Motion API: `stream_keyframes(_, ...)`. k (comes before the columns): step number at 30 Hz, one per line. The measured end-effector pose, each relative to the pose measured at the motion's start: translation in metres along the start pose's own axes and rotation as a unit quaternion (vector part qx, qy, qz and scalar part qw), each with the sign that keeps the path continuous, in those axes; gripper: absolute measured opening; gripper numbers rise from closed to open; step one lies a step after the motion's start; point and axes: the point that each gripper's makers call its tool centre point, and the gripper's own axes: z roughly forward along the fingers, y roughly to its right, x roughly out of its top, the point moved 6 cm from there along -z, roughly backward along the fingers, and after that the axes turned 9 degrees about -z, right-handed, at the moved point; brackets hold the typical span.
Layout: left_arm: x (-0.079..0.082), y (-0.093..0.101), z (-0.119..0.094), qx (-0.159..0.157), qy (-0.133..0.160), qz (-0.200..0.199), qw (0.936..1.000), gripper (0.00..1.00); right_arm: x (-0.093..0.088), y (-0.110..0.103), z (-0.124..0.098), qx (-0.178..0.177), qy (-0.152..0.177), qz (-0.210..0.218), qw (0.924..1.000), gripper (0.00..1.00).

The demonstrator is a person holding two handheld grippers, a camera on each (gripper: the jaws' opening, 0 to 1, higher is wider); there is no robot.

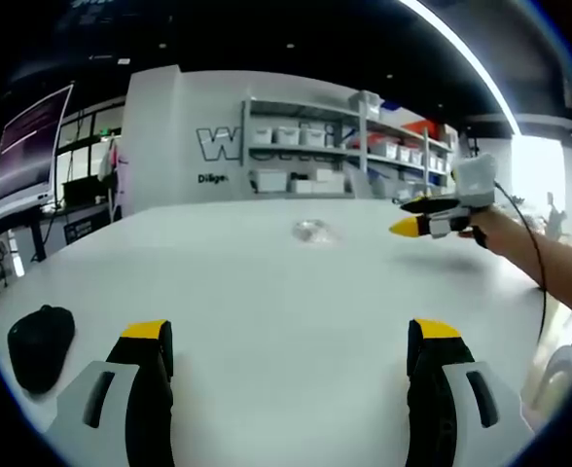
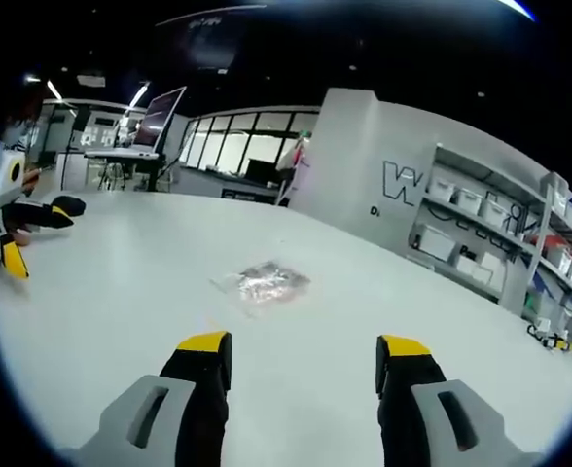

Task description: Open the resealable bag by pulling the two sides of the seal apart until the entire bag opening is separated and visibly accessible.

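On the white worktop (image 2: 121,282) the resealable bag (image 2: 264,281) lies flat, untouched, ahead of the right gripper (image 2: 305,355). Left gripper (image 1: 291,341) is well back; both grippers' fingers spread apart, empty.

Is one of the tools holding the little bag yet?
No, the bag lies alone on the white table, and the right tool ahead of it has its jaws spread wide with nothing between them.

Lab-like workspace: bin-stocked shelving (image 1: 349,146), wall monitor (image 1: 31,141), white table (image 1: 267,292).
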Motion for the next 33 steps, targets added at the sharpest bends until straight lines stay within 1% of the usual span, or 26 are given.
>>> stream_keyframes(4, 0.0, 0.0, -0.001, -0.001, 0.001, 0.0, 1.0, 1.0, 0.003, -0.001, 0.004, 0.001, 0.001, -0.004, 1.0, 0.59)
stream_keyframes(15, 0.0, 0.001, -0.001, -0.002, 0.0, 0.0, 1.0, 1.0, -0.001, 0.007, 0.018, 0.004, -0.007, -0.009, 0.9999, 0.57)
stream_keyframes(21, 0.0, 0.001, -0.001, -0.003, -0.001, 0.0, 1.0, 1.0, -0.006, 0.013, 0.031, 0.006, -0.02, -0.016, 0.9997, 0.55)
stream_keyframes(25, 0.0, 0.001, -0.001, -0.003, -0.002, -0.001, 1.0, 1.0, -0.006, 0.016, 0.044, 0.007, -0.025, -0.024, 0.9994, 0.53)
stream_keyframes(29, 0.0, 0.0, -0.001, -0.001, -0.003, -0.001, 1.0, 1.0, -0.003, 0.007, 0.049, 0.011, -0.026, -0.031, 0.9991, 0.5)
stream_keyframes(33, -0.001, 0.0, 0.0, -0.001, -0.004, -0.001, 1.0, 1.0, 0.0, 0.008, 0.059, 0.016, -0.025, -0.044, 0.9986, 0.47)
